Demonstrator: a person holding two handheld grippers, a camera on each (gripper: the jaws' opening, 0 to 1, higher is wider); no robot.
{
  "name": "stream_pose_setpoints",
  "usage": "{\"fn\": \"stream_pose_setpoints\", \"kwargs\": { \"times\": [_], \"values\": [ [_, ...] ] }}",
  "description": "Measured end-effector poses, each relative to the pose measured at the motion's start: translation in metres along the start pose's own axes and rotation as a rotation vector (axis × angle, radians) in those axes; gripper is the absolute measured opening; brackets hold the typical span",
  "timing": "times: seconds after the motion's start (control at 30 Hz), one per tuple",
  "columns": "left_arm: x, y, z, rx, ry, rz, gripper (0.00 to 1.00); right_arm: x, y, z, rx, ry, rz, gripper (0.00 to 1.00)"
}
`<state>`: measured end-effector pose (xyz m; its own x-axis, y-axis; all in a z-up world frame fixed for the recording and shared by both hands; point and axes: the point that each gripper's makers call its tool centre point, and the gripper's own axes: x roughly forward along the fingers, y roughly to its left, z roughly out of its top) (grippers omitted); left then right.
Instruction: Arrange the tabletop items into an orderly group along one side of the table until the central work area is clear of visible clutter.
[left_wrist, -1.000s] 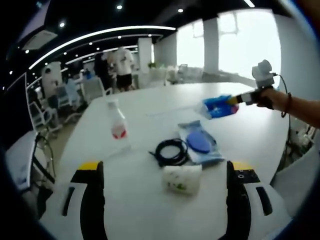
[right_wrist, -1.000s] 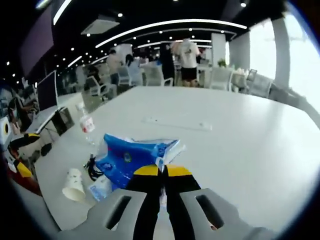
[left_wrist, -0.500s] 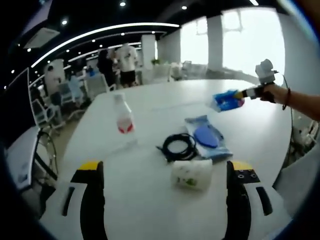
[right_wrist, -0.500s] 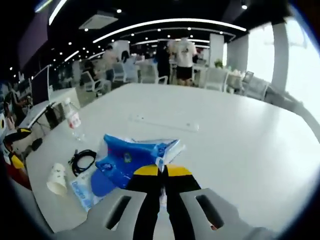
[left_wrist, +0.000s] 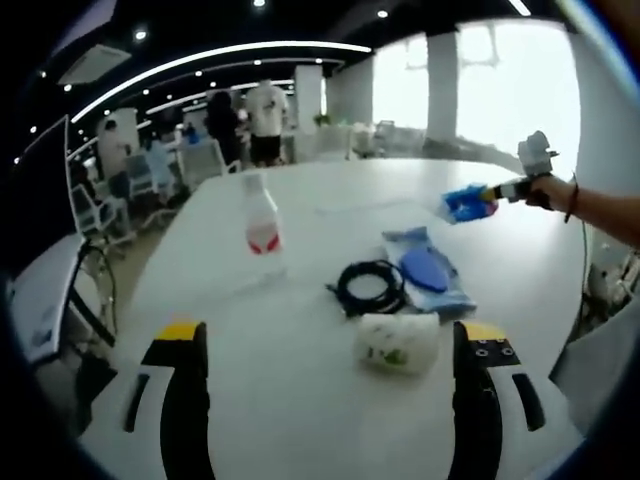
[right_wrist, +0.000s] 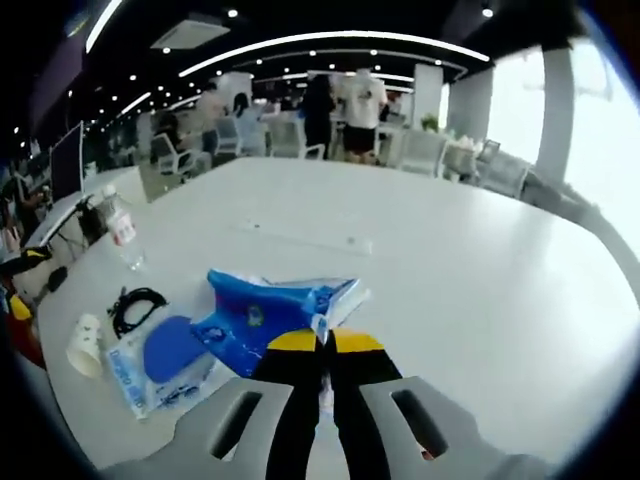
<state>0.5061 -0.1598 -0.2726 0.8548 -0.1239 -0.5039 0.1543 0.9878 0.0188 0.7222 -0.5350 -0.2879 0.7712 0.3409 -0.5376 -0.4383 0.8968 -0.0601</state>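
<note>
Currently the right hand-held gripper is clamped shut on a blue plastic packet, carried in the air above the white surface. In the left gripper view the same packet hangs at the far right, well apart from the remaining things. The left hand-held gripper has its jaws spread wide and holds nothing.

Taking the coiled black cable as the landmark: the clear water bottle with a red label stands beyond it to the left, a flat packet with a blue disc lies touching its right side, and a paper cup lies tipped on its side just in front of it, nearest the left hand-held gripper and roughly between its jaws.

To do this step well, I would lower the packet flat onto the surface close beside the packet with the blue disc, so the group stays tight along one side. The grip seems to be on one edge only, so the packet may swing; releasing only once it rests on the surface should stop it sliding. The tipped cup looks the natural next pick for the left hand-held gripper.
</note>
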Motion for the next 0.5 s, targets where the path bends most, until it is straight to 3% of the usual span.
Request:
{"fn": "stream_pose_setpoints", "kwargs": {
  "times": [0.27,0.37,0.5],
  "values": [
    [0.006,0.005,-0.006,0.043,0.025,0.032,0.99,0.008,-0.017,-0.012,0.026,0.010,0.003,0.03],
    [0.007,0.002,-0.003,0.028,-0.002,0.014,0.99,0.011,-0.022,-0.017,-0.001,0.006,0.007,0.03],
    [0.009,0.003,-0.006,0.031,0.005,0.018,0.99,0.021,-0.030,-0.027,0.004,0.025,0.013,0.03]
  ]
}}
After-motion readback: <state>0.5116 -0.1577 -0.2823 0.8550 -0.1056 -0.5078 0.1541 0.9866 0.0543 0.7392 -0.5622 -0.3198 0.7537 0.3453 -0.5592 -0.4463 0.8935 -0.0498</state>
